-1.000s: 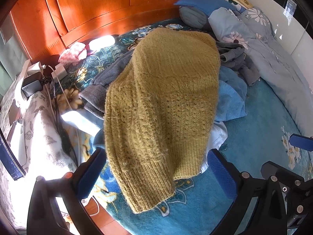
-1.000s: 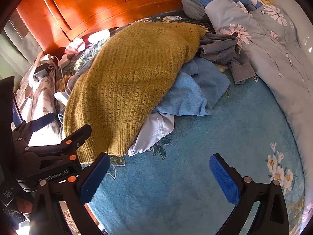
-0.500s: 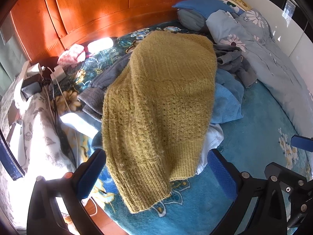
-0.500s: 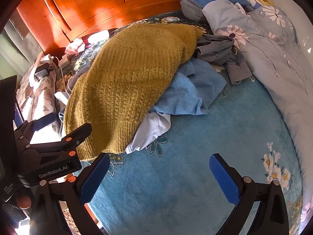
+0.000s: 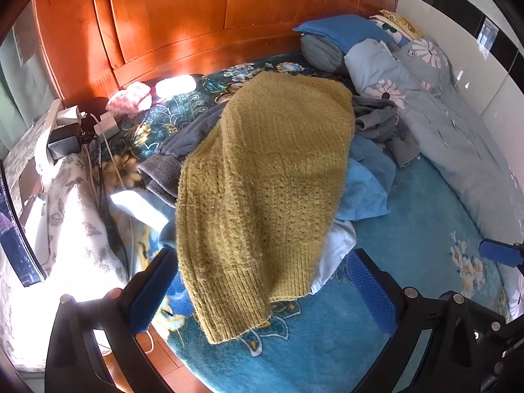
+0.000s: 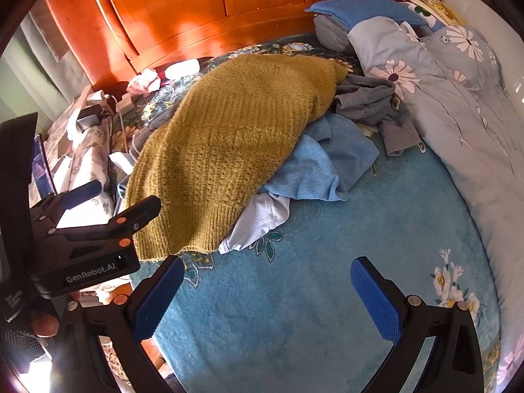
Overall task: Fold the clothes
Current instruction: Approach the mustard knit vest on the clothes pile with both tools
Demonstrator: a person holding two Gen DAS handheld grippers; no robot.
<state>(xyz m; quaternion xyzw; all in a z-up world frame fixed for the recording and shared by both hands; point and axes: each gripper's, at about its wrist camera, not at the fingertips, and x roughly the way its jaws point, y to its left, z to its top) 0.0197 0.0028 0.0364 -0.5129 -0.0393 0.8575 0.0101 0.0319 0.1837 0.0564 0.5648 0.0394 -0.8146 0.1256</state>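
A big yellow sweater (image 5: pixel 262 190) lies on top of a pile of clothes on the bed, and its ribbed end hangs down onto the blue blanket (image 6: pixel 321 294). Under it are a light blue top (image 6: pixel 314 163), a white piece (image 6: pixel 258 222), a dark gray top (image 5: pixel 177 157) on the left side and a gray top (image 6: pixel 373 104) near the flowered quilt (image 6: pixel 458 98). The left gripper (image 5: pixel 262 291) is wide open and holds nothing; the end of the sweater sits between its fingers. The right gripper (image 6: pixel 262 298) is wide open too, holds nothing, and has only blanket in front of it. A wooden headboard (image 5: pixel 196 16) stands behind the bed
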